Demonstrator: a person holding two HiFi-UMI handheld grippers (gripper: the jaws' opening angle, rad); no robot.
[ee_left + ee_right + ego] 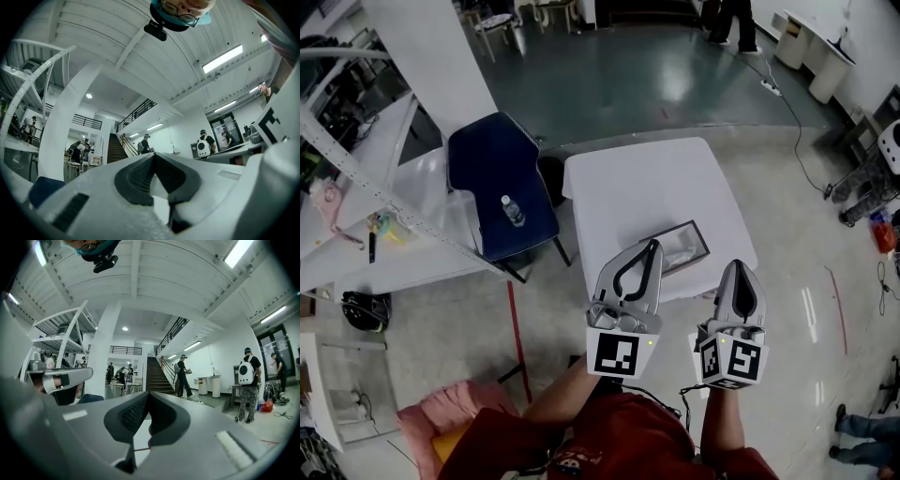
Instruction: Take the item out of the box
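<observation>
A shallow dark-rimmed box (675,229) lies near the front edge of a white table (647,178), with a pale item (682,250) inside it. My left gripper (652,247) is held above the table's front edge, and its tip overlaps the box's left end in the head view. Its jaws meet at the tip, shut and empty (153,154). My right gripper (739,268) hangs to the right of the box, just past the table's front corner, also shut with nothing in it (146,393). Both gripper views look out across the room, not at the box.
A dark blue chair (499,183) with a water bottle (513,211) on its seat stands left of the table. White benches with clutter (366,225) lie further left. A red line (517,328) marks the floor. Several people (247,380) stand in the hall beyond.
</observation>
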